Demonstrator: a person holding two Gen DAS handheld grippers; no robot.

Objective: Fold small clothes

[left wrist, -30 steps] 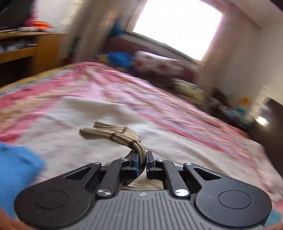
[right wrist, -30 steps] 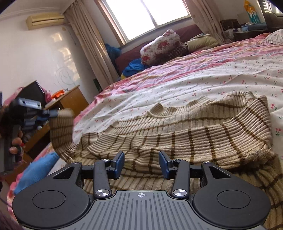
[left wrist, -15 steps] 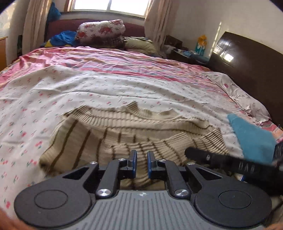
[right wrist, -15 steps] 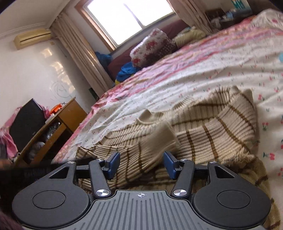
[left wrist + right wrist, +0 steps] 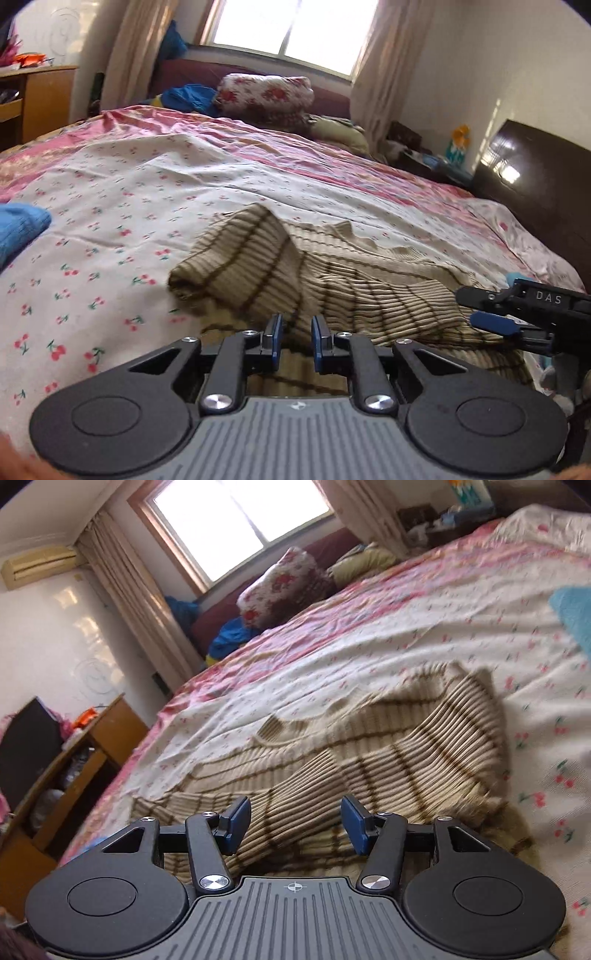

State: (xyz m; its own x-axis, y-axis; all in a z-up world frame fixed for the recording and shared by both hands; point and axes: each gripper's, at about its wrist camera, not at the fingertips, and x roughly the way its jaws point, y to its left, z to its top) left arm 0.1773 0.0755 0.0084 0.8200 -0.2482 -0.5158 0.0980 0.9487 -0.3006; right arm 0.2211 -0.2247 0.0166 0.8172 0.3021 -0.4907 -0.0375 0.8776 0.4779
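While L gripper (image 5: 294, 341) opens, nothing pinched, R gripper (image 5: 294, 821) hangs spread over striped sweater (image 5: 388, 753) w/ sleeve folded across, on cherry-print bedsheet (image 5: 110, 221).

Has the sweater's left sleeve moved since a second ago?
Yes. The sleeve, earlier held up near the wooden desk by the left tool, now lies folded across the striped sweater.

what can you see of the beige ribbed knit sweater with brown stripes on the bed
The beige ribbed knit sweater with thin brown stripes lies on the cherry-print bedsheet, partly folded: both sleeves are turned in across the body and the wavy neckline points toward the window. It looks soft, thick and rumpled at the near hem. The left gripper, jaws opening, and the open right gripper hover over its near edge, neither pinching it.
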